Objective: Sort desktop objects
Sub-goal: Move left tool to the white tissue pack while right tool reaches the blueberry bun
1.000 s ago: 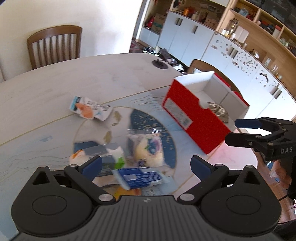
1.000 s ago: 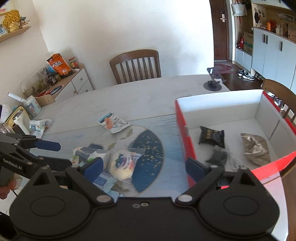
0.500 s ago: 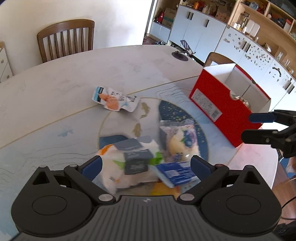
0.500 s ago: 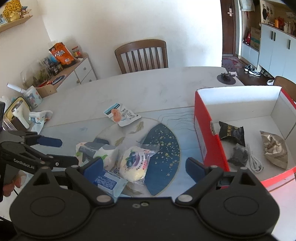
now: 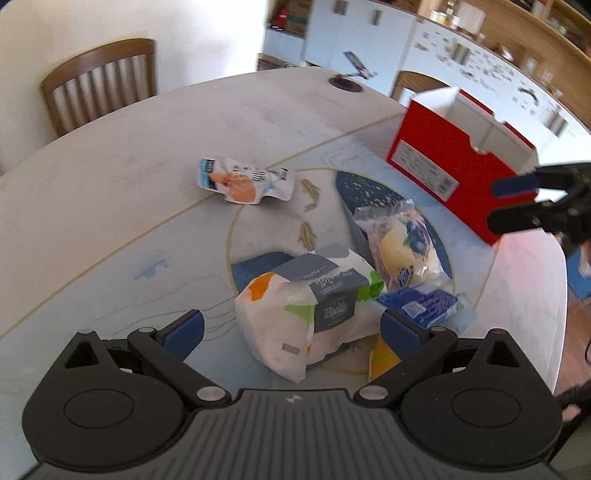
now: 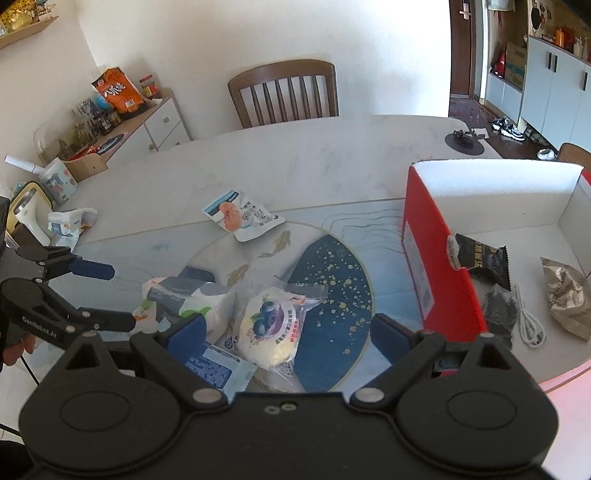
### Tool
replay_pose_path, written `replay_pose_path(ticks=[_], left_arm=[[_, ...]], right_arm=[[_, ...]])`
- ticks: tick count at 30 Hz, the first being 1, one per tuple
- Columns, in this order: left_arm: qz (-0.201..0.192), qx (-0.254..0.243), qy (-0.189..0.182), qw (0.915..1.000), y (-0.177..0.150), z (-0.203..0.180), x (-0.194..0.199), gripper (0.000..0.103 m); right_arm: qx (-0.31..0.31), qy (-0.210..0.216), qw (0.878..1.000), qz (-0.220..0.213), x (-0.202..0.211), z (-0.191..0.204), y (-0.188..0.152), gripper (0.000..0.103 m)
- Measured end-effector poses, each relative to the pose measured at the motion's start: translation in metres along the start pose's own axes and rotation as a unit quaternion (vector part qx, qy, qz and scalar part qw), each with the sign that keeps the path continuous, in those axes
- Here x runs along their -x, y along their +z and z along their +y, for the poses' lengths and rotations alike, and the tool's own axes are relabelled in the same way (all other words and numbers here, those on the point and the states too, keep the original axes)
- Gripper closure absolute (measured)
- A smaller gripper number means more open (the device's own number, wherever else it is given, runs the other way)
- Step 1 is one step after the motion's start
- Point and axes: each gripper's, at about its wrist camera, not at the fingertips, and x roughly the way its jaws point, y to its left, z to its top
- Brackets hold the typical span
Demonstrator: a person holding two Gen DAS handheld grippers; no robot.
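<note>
A white tissue pack with a grey band (image 5: 314,310) lies just ahead of my open left gripper (image 5: 291,328), nothing held. Beside it sit a clear-wrapped bun with a blueberry print (image 5: 404,251) (image 6: 271,325), a blue packet (image 5: 421,301) (image 6: 210,369) and a white-and-orange pouch (image 5: 243,179) (image 6: 242,218). My right gripper (image 6: 288,332) hangs open over the bun, apart from it. The red box (image 5: 439,166) (image 6: 439,273) holds a black snack bag (image 6: 484,258), a silver bag (image 6: 567,299) and a white cable (image 6: 528,321).
The round marble table (image 6: 295,162) has a wooden chair (image 6: 284,92) behind it. A phone stand (image 6: 463,138) sits at the far edge. A cluttered side cabinet (image 6: 110,122) stands left, cupboards (image 5: 369,33) right. A hand (image 6: 14,347) shows at the left gripper.
The left gripper has swung left and closed in on the tissue pack. The right gripper drifted left, so the red box now sits farther right in its view.
</note>
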Motion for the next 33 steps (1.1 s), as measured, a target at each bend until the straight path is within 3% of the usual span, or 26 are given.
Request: replay_pose_path(ticks=[8,16,33], left_arm=[[0.009,-0.09,-0.046,0.9949,-0.002,0.002,-0.018,0.001],[-0.001,-0.187,-0.075,0.9796,-0.003,-0.002,-0.031,0.001],[0.005,-0.234,-0.11,0.9661,0.003,0.005,-0.065,0.001]], right_arm=[[-0.002,-0.011,1.0,0.02,-0.021,0.008,0.002,0.007],[-0.007,-0.026,0.999,0.044,-0.046,0.011,0.002,0.008],[0.001,-0.026,0.995,0.095,-0.093,0.023,0.007,0.011]])
